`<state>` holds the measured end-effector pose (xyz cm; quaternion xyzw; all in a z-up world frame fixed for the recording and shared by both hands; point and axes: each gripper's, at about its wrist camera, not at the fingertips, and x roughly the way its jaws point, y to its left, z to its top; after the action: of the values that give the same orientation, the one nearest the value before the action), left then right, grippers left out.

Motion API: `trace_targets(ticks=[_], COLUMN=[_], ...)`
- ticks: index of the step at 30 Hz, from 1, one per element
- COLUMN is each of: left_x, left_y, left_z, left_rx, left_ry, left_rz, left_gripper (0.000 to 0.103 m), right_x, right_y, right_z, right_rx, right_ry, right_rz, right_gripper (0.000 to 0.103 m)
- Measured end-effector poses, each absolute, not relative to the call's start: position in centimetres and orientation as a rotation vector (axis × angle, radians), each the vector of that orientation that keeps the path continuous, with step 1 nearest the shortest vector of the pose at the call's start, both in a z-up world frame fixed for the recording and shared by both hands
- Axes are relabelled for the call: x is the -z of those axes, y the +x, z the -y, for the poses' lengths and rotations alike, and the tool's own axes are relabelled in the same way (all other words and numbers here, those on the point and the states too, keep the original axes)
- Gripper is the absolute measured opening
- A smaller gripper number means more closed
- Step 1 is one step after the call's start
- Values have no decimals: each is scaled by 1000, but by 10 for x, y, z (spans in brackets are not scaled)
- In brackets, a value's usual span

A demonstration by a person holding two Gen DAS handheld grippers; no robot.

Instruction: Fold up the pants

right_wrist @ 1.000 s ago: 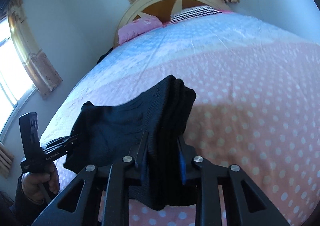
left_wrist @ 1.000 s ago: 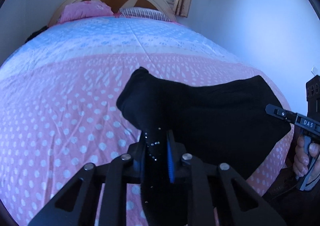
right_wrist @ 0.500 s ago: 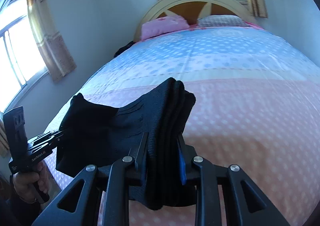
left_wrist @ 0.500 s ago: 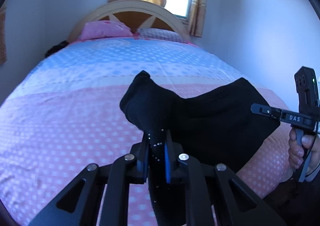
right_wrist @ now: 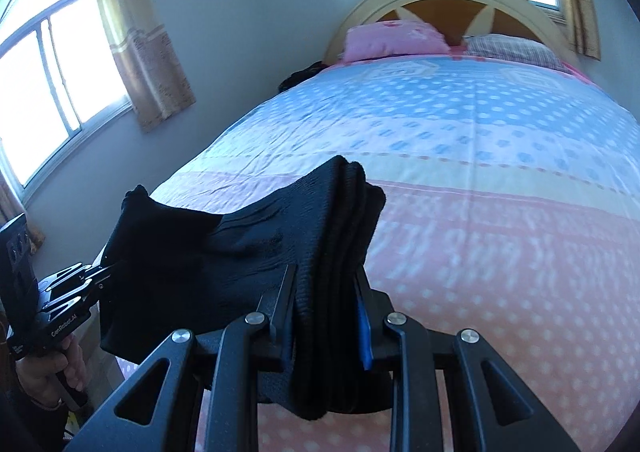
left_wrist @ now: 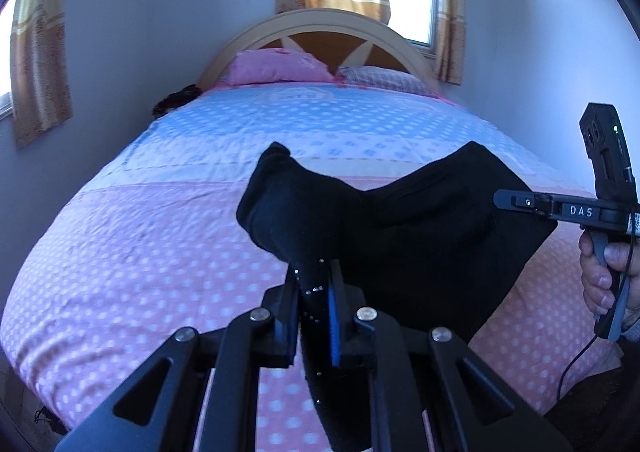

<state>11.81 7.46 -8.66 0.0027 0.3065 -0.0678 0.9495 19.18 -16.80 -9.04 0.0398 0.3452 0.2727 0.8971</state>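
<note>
Black fabric, the pants, hangs in the air above the foot end of the bed, stretched between the two claws. The left claw is clamped on a bunched corner of the cloth; its fingers are pressed against the dark wad, which spills out past them and below the frame edge. The right claw is closed on a thicker stack of folded layers, whose lower end droops between the linkage arms. How many layers lie in that stack is hard to make out, and the pants' waistband and leg ends cannot be told apart in the dark cloth.

From the left wrist view the right claw meets the cloth's far edge, with the right hand partly cut off by the frame. From the right wrist view the left claw's tips are hidden in the fabric, and the left hand is in shadow at the corner.

Beyond the pants the dotted pink and blue bedspread lies bare up to the pillows and headboard, giving wide open room ahead.
</note>
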Motion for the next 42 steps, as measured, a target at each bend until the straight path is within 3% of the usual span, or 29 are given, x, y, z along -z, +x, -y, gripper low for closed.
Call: trace_targets(ticks=[36,42], left_x=[125,140], left_y=[121,123], left_z=[-144,-140], left_rx=[29,5], left_ry=[-75,-31], left_rz=[-678,-700], left_gripper=[12,26], right_x=[125,139], right_y=[248,254], right_z=[67,72], right_rx=[-604,-579], right_ry=[2,13], right_rz=[-799,-843], right_gripper=[25,26])
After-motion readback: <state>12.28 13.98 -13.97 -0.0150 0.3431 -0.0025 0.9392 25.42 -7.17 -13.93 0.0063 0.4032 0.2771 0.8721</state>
